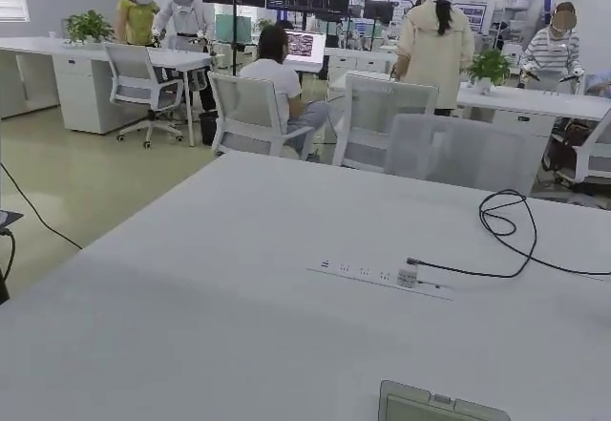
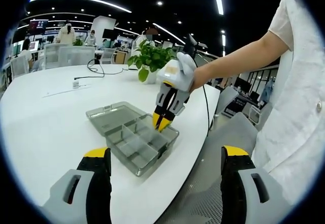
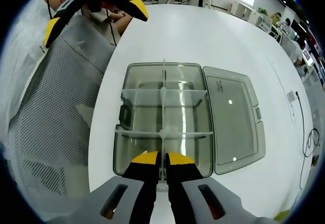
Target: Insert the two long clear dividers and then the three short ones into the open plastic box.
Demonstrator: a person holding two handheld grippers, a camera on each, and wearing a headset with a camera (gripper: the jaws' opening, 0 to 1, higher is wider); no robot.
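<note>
An open clear box (image 3: pixel 139 109) lay near the edge of a white bench (image 2: pixel 45 127), its lid (image 3: pixel 233 117) flat beside it. In the right gripper view, a centre divider (image 3: pixel 163 107) ran the length of the box, and two cross dividers (image 3: pixel 188 90) stood across it. The right gripper (image 3: pixel 162 158) reached down into the box, its narrow jaws closed on the near end of the centre divider. The left gripper (image 2: pixel 166 152) hung back off the bench edge, apart from the box, with its jaws wide and nothing between them. A potted plant (image 2: pixel 152 59) stood farther along the bench. The head view looked across the bench to a looped black cable (image 1: pixel 506 230) and people at desks beyond.
</note>
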